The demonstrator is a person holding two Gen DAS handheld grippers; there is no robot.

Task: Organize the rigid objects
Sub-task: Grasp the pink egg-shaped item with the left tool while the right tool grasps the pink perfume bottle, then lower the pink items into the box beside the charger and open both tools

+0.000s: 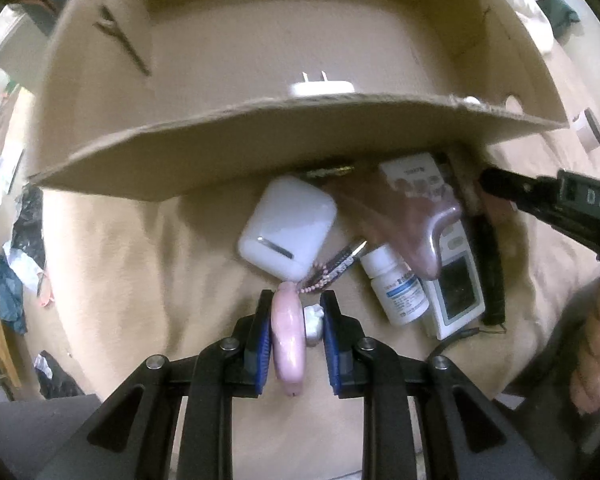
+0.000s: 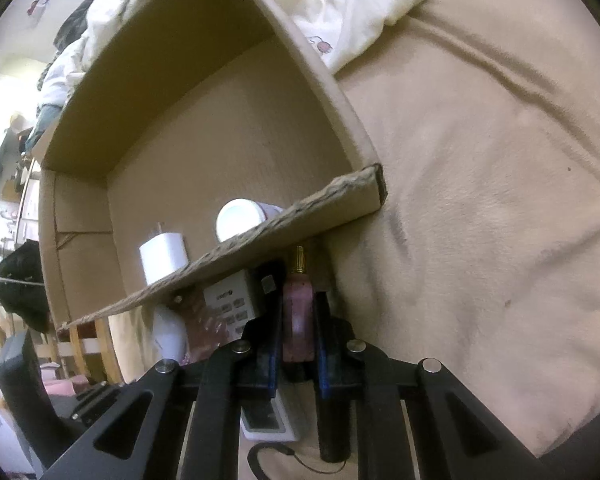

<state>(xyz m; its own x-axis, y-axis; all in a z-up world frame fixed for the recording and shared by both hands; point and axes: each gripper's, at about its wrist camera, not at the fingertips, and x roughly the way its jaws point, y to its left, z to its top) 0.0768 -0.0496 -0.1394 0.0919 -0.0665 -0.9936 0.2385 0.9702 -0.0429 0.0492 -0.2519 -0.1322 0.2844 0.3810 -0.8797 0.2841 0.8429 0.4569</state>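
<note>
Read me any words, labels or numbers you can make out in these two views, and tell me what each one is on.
"DAS": white letters on the right gripper body, cut off by the frame edge.
White pill bottle: blue label, print too blurred to read.
White handheld device: top label and button marks unreadable in both views.
Pink object in the left gripper: no text visible.

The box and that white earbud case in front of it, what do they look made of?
The box looks like plain brown cardboard, matte, with a rough, frayed cut edge. The earbud case seems to be hard white plastic, smooth and glossy, with a small shiny strip, probably a metal hinge.
</note>
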